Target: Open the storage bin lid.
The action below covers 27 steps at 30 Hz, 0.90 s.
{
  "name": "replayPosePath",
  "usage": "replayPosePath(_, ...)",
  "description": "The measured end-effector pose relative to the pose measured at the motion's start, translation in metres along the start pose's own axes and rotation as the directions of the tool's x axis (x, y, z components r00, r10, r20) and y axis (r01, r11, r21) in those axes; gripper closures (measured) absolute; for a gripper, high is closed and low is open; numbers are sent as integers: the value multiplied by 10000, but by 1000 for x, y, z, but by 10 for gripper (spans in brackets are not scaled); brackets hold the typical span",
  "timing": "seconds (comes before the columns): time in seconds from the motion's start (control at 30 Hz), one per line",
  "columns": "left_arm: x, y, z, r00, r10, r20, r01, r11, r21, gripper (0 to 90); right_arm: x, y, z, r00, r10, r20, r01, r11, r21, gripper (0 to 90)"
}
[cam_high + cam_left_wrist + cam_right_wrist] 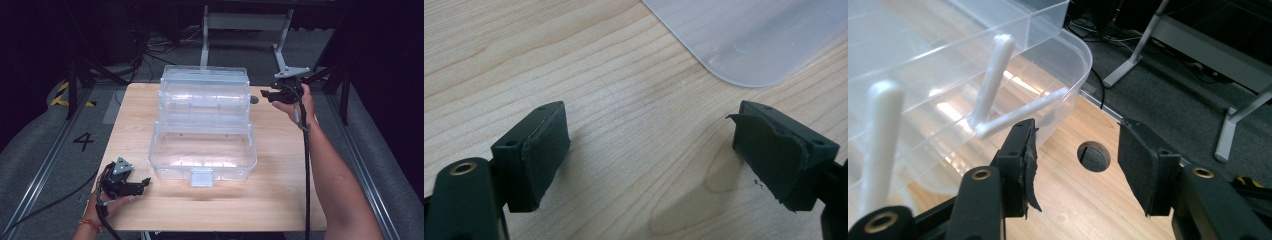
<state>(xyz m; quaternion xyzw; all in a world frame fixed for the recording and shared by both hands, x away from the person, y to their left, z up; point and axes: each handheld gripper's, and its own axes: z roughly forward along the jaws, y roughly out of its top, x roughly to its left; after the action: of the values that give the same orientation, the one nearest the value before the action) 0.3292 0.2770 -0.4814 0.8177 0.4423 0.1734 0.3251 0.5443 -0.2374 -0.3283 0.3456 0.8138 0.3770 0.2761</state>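
On the wooden table stands a clear plastic box, opened out in stepped tiers, its lowest tier nearest the person with a small latch at the front edge. It sits about mid-table, slightly toward the far side.

At the near left corner, the left gripper rests low on the table in the person's left hand, pointing toward the box's near left corner but apart from it. Its own view shows the jaws spread wide over bare wood with nothing between them, and a rounded corner of the box ahead.

By the box's far right end, the right gripper is held above the table in the right hand. Its jaws are parted and empty, close to a white hinge arm on the box's side; whether the nearer jaw touches it is unclear. A round hole in the tabletop shows between the jaws.
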Motion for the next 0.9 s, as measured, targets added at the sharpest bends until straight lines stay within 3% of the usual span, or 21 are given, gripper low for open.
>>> replayPosePath(0.33, 0, 0, 0, 10000, 37, -17, -37, 10000, 20, 155, 7, -11, -20, 9995, -302, -99, 302, 9995, -21, 470)
replayPosePath(0.77, 0, 0, 0, 10000, 12, -6, -12, 10000, -14, 153, 19, -29, -40, 9967, -728, -349, 740, 9966, 351, 414)
replayPosePath(0.9, 0, 0, 0, 10000, 21, -11, -21, 10000, 11, 153, 24, -36, -45, 9950, -972, -243, 980, 9947, 315, 414)
